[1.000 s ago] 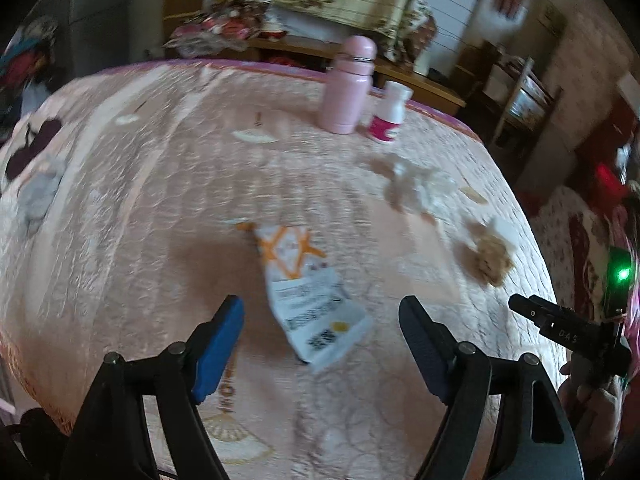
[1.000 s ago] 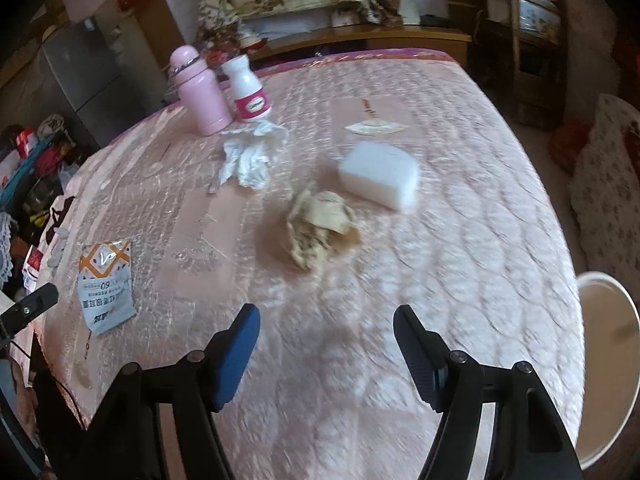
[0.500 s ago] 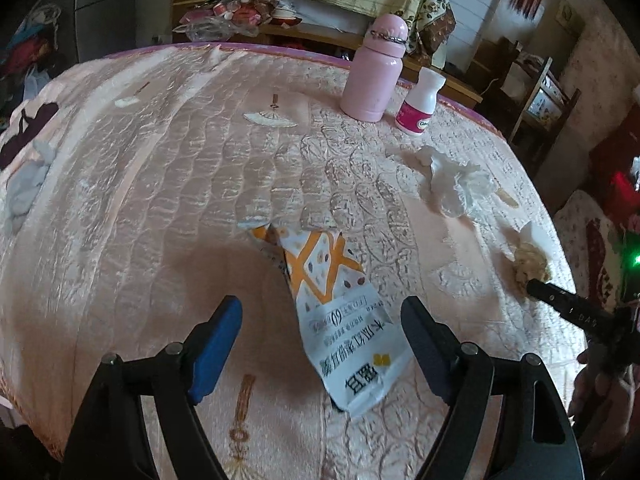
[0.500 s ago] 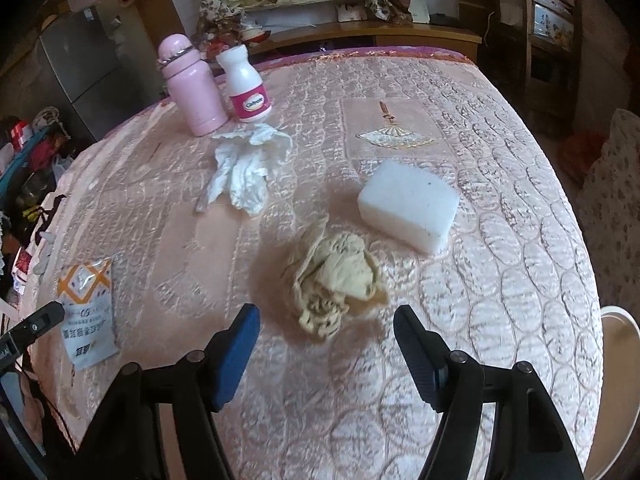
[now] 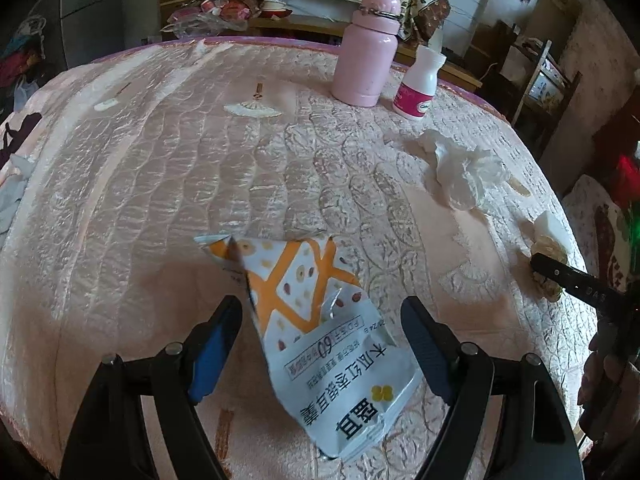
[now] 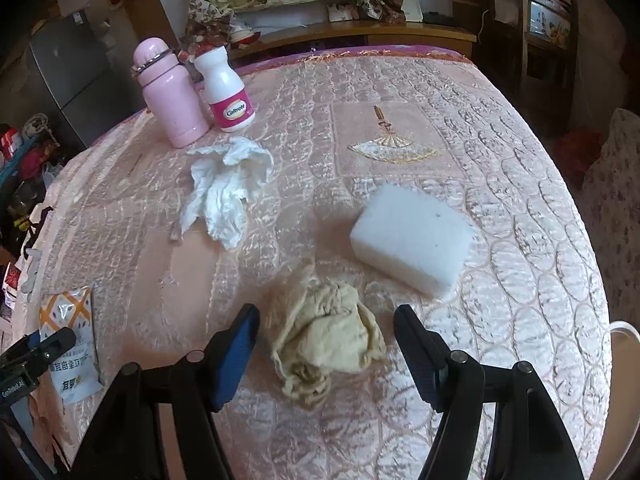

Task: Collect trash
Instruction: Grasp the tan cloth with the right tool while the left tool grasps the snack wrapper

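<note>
An empty white and orange snack packet (image 5: pixel 320 320) lies flat on the pink quilted tabletop, between the fingers of my open left gripper (image 5: pixel 322 320); it also shows in the right wrist view (image 6: pixel 70 340). A crumpled beige tissue (image 6: pixel 326 336) lies between the fingers of my open right gripper (image 6: pixel 326 328). A crumpled white tissue (image 6: pixel 226 188) lies farther back, also seen in the left wrist view (image 5: pixel 464 172). Neither gripper holds anything.
A white sponge block (image 6: pixel 412 236) sits right of the beige tissue. A pink flask (image 6: pixel 170 92) and a white Caltrate bottle (image 6: pixel 226 88) stand at the table's far side. A white rim (image 6: pixel 624 328) shows beyond the table's right edge. Furniture surrounds the table.
Both grippers have moved forward and down. The snack packet now lies between the left fingers and the beige tissue between the right fingers. Both stay open.
</note>
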`<state>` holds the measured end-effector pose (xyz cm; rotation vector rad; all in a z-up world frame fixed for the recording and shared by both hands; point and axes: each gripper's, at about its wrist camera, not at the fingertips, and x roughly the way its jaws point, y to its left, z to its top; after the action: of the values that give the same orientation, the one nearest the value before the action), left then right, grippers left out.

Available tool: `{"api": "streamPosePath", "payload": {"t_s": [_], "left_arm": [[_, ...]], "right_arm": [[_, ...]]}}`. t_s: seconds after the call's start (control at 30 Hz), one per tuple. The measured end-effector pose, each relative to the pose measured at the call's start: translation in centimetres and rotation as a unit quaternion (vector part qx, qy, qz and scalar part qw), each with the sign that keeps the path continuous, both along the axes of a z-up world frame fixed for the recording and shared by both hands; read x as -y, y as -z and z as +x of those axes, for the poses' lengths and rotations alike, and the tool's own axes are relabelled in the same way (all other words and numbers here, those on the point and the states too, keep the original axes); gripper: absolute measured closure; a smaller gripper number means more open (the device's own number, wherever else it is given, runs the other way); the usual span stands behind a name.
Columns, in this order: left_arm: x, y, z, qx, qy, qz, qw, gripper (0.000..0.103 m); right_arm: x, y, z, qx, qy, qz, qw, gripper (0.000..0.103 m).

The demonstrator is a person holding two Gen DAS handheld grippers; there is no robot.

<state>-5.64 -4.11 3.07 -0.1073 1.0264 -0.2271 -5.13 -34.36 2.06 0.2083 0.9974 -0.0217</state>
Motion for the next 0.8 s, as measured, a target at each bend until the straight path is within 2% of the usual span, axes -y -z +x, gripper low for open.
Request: {"api": "streamPosePath", "payload": {"t_s": [0.07,0.1,0.13,0.17,0.2,0.23,0.27,0.33,0.53,0.8], "left_arm": [[0.2,0.0,0.0,0.002,0.006,0.0,1.0,0.023],[0.4,0.0,0.0,0.002,0.013,-0.002,0.9999,0.033],[0.5,0.1,0.1,0.0,0.016,0.0,0.9999,0.05],[0.6,0.2,0.1,-0.004,0.019,0.004,0.9998,0.059],[0.7,0.4,0.2,-0.008,0.022,0.007,0.9997,0.072],[0.8,0.5,0.2,-0.01,0.025,0.005,0.9996,0.073],[0.8,0.4,0.1,-0.006,0.025,0.004,0.9997,0.075],[0.8,0.1,-0.1,0.001,0.029,0.003,0.9996,0.089],[1.6,-1.6,-1.0,0.018,0.049,-0.005,0.9986,0.095],[3.4,-3.6,-2.3,0.034,0.072,-0.01,0.9968,0.096]], "right_arm": [[-0.3,0.1,0.1,0.004,-0.002,-0.006,1.0,0.03],[-0.5,0.1,0.2,0.006,-0.003,-0.007,1.0,0.031],[-0.6,0.1,0.1,0.009,-0.004,-0.008,1.0,0.035],[-0.7,0.1,-0.1,0.012,-0.006,-0.01,1.0,0.05],[-0.9,0.1,-0.1,0.014,-0.006,-0.015,1.0,0.059],[-1.0,0.1,-0.2,0.015,-0.008,-0.016,1.0,0.064],[-1.0,0.1,-0.3,0.016,-0.009,-0.014,1.0,0.064],[-1.2,0.0,-0.6,0.019,-0.013,-0.013,1.0,0.065],[-2.0,-1.2,-2.4,0.035,-0.03,-0.003,0.999,0.067],[-2.9,-2.4,-5.0,0.049,-0.045,0.003,0.998,0.067]]}}
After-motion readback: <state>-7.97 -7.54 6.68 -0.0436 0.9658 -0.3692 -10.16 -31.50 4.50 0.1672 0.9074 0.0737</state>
